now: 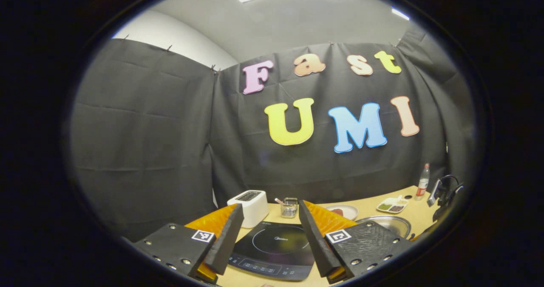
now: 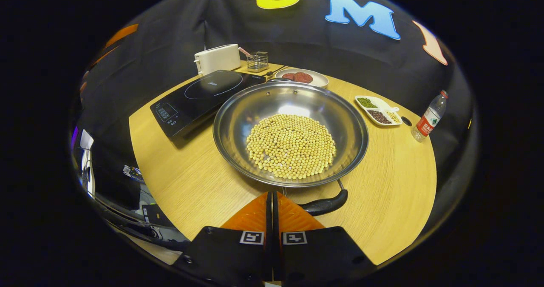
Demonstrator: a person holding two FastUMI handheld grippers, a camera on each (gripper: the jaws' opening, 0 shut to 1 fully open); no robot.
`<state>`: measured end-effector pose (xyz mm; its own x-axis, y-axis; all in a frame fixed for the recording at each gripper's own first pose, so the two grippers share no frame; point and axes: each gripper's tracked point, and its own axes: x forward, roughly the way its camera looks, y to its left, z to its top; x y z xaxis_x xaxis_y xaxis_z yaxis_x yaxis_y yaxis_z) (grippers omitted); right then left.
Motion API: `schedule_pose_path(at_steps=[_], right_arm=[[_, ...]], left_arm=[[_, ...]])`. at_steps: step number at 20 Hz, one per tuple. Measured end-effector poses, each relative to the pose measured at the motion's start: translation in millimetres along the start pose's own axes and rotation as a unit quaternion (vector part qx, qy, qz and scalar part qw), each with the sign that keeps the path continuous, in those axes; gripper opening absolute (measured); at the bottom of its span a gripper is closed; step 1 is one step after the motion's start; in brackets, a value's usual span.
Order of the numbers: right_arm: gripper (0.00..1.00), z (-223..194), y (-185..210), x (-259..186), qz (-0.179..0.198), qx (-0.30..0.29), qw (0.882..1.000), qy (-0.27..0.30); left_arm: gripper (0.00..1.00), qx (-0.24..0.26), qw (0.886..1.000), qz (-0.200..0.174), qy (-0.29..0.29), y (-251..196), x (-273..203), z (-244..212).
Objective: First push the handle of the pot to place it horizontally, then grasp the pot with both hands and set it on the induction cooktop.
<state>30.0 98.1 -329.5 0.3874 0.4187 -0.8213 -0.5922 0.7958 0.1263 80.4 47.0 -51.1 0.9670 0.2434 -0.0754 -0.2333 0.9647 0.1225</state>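
Observation:
A wide steel pot (image 2: 255,108) with a layer of pale beans (image 2: 291,144) stands in the middle of the round wooden table (image 2: 395,185). Its black handle (image 2: 329,204) sticks out at the near rim. My right gripper (image 2: 272,195) is shut with nothing between its fingers, its tips just left of that handle and close to the pot's near rim. The black induction cooktop (image 2: 204,95) lies left of the pot. My left gripper (image 1: 270,206) hangs open above the cooktop (image 1: 272,244), and the pot's rim (image 1: 384,225) shows at its right.
Behind the cooktop stand a white toaster (image 2: 216,58) and a small wire basket (image 2: 258,61). A plate of red food (image 2: 301,78), a divided dish (image 2: 378,110) and a plastic bottle (image 2: 429,119) sit beyond and right of the pot.

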Motion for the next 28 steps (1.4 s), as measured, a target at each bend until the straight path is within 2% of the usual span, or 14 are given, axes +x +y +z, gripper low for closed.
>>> schedule_pose_path(at_steps=[7,8,9,10,13,14,20,21,26,28], right_arm=[[0.02,-1.8,-18.3,1.6,-0.017,0.003,1.0,0.001],[0.0,-1.6,-22.8,1.0,-0.023,0.005,1.0,0.001],[0.02,-2.0,-26.7,0.2,-0.028,0.007,1.0,0.001],[0.02,-1.3,-30.8,-0.6,-0.032,0.009,0.999,0.001],[0.02,-2.0,-41.8,-1.1,-0.041,0.017,0.999,0.0],[0.02,-1.3,-46.4,-0.8,-0.045,0.018,0.999,0.0],[0.02,4.1,-68.0,0.4,-0.062,0.035,0.997,-0.007],[0.0,4.2,-72.0,1.1,-0.065,0.034,0.997,-0.005],[0.02,6.1,-89.5,3.8,-0.077,0.038,0.996,-0.005],[0.02,7.5,-98.1,5.5,-0.084,0.039,0.996,-0.006]], left_arm=[[0.77,0.001,1.0,-0.006,-0.001,-13.2,2.6,-0.7],[0.77,0.001,1.0,-0.005,-0.001,-13.4,3.8,-0.5],[0.8,0.001,1.0,-0.003,0.0,-13.7,4.1,-2.2],[0.77,0.001,1.0,-0.001,0.0,-12.9,3.7,-1.4],[0.77,0.001,1.0,0.002,0.0,-13.5,3.4,-1.3],[0.8,0.002,1.0,0.003,-0.001,-14.7,3.2,-0.6],[0.77,0.002,1.0,0.006,-0.001,-24.8,3.3,0.1],[0.77,0.002,1.0,0.007,0.0,-26.0,2.3,-0.5],[0.77,0.007,1.0,0.013,0.002,-29.0,1.9,-1.1],[0.8,0.007,1.0,0.016,0.005,-30.9,1.6,-3.1]])
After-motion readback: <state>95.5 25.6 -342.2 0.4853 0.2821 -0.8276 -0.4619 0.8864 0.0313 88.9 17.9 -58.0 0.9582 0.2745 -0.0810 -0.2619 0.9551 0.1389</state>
